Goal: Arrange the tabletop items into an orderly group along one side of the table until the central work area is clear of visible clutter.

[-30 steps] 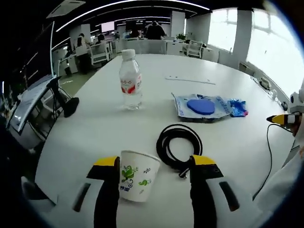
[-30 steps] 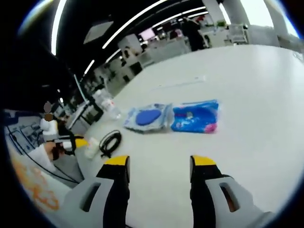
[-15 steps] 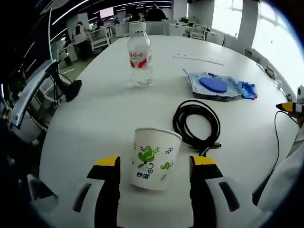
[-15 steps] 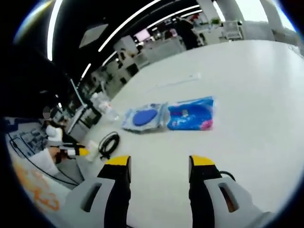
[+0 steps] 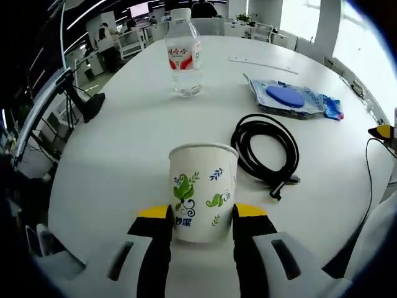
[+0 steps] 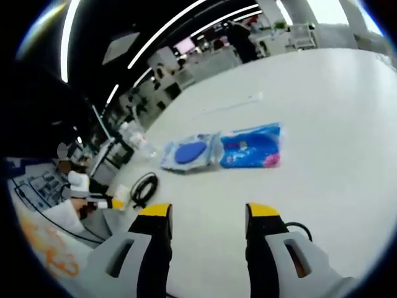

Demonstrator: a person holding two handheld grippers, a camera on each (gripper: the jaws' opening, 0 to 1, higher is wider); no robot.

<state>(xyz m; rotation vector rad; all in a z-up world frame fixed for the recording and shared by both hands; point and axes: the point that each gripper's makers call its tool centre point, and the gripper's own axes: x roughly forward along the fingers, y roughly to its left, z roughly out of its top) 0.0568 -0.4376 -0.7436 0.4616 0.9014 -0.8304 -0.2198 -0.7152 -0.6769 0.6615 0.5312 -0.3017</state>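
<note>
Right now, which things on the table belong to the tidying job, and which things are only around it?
For the job:
paper cup, between the left gripper jaws
coiled black cable
water bottle
two blue packets
right gripper, open over bare table

Only around:
office desks and chairs behind
white strip far on the table

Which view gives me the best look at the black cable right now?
The left gripper view: the coiled black cable lies close, loops and plug end clear. The right gripper view has it small and far, a dark loop with no detail.
</note>
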